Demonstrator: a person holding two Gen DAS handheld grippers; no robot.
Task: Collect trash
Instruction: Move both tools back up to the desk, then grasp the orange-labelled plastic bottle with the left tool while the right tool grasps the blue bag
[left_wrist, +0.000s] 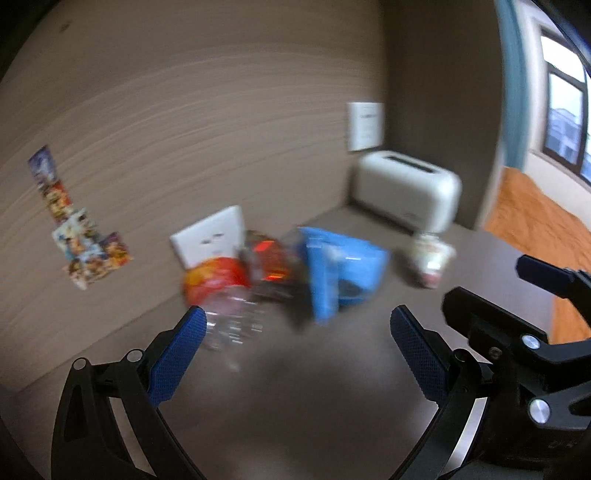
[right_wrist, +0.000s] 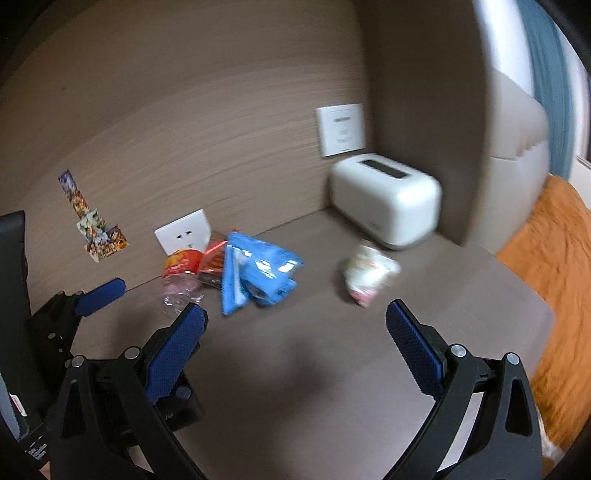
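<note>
Brown wood-grain walls enclose a corner desk (right_wrist: 295, 369) where litter waits to be gathered, a white toaster (right_wrist: 388, 203) standing at the back beside a wall socket (right_wrist: 183, 236) and a strip of stickers (left_wrist: 74, 229).

Both grippers hover above the near part of the desk with jaws spread wide and nothing between them. The left gripper (left_wrist: 297, 339) faces the main heap almost head-on: a crushed clear plastic bottle (left_wrist: 232, 317) lies just beyond its left finger, with an orange-red snack wrapper (left_wrist: 214, 277) and a dark red packet (left_wrist: 269, 266) bunched behind it against the wall, and a blue pouch (left_wrist: 340, 269) touching that cluster on its right side. The blue pouch appears to slant from the wall toward the grippers, though blur softens its outline.

The right gripper (right_wrist: 295, 325) looks between the heap and a crumpled white cup (right_wrist: 369, 273), which lies tipped over, apart from the rest and in front of the toaster. From this view the cup sits ahead and slightly right of centre, the blue pouch ahead and slightly left.

Judged from these positions, the left gripper is nearer the bottle and wrappers, the right gripper nearer the cup. No bin or bag is visible in either view.
</note>
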